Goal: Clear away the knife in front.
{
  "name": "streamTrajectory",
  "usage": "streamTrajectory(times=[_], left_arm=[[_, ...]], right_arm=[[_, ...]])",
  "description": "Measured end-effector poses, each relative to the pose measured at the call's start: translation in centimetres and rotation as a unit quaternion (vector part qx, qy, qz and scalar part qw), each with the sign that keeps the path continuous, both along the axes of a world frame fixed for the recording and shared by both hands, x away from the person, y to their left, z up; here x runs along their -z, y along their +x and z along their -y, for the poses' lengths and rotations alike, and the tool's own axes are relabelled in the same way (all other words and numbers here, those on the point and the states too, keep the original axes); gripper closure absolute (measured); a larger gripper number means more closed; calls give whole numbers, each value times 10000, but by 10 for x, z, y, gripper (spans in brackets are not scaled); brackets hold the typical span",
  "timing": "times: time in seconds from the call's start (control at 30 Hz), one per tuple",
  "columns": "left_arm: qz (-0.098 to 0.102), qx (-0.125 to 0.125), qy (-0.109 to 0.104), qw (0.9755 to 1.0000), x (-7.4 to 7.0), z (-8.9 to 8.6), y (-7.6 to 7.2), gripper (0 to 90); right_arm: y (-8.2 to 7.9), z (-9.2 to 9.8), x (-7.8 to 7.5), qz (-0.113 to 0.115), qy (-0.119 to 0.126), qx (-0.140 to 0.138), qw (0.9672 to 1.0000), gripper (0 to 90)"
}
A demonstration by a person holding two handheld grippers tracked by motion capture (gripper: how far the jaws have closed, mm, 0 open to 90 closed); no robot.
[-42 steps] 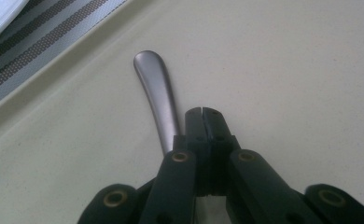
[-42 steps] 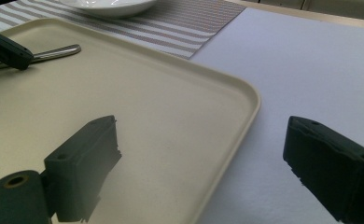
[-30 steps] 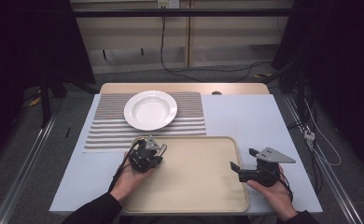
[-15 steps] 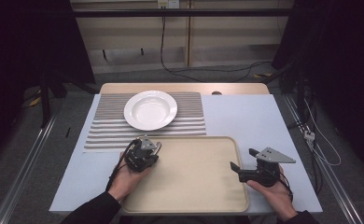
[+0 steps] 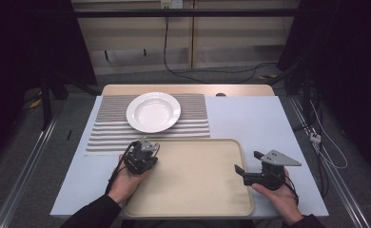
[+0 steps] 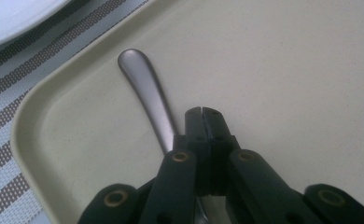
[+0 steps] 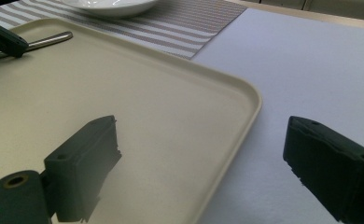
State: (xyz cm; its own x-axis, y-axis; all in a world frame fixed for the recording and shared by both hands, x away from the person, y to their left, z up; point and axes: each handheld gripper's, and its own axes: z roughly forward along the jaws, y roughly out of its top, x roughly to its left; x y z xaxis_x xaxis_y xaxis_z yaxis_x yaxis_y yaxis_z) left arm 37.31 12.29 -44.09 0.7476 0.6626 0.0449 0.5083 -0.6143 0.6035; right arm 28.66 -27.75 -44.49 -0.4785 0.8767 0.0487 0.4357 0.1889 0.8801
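Our left gripper [image 6: 202, 112], pressed together, sits just beside the utensil handle [image 6: 145, 88], which points toward the tray [image 6: 35, 116] corner; the spread right gripper [image 7: 203, 163] lies well apart

The high view looked forward and down from above the person's side, far enough off to take in the whole table [image 5: 250, 118], the tray [image 5: 198, 175] at its near edge and the floor beyond. The left gripper view sat very close over the tray's far-left corner [image 6: 35, 121], aimed down along its own jaws. The right gripper view rode low over the tray's right rim [image 7: 245, 107], facing far and left across it. Both gripper views shared the tray, the striped mat [image 7: 203, 28] and the white plate [image 7: 115, 5], all seen from above too.
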Motion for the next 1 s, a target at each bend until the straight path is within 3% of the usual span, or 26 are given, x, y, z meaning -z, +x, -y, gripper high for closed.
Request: streamTrajectory(times=[0.67,1.0], left_arm=[[-193,-202,-134,9995,-1,-9,1,900],[-217,-279,-61,9994,-2,-14,4,900]], right_arm=[[0,0,0,-2,7,-1,10000,101],[0,0,0,-13,9,8,10000,101]])
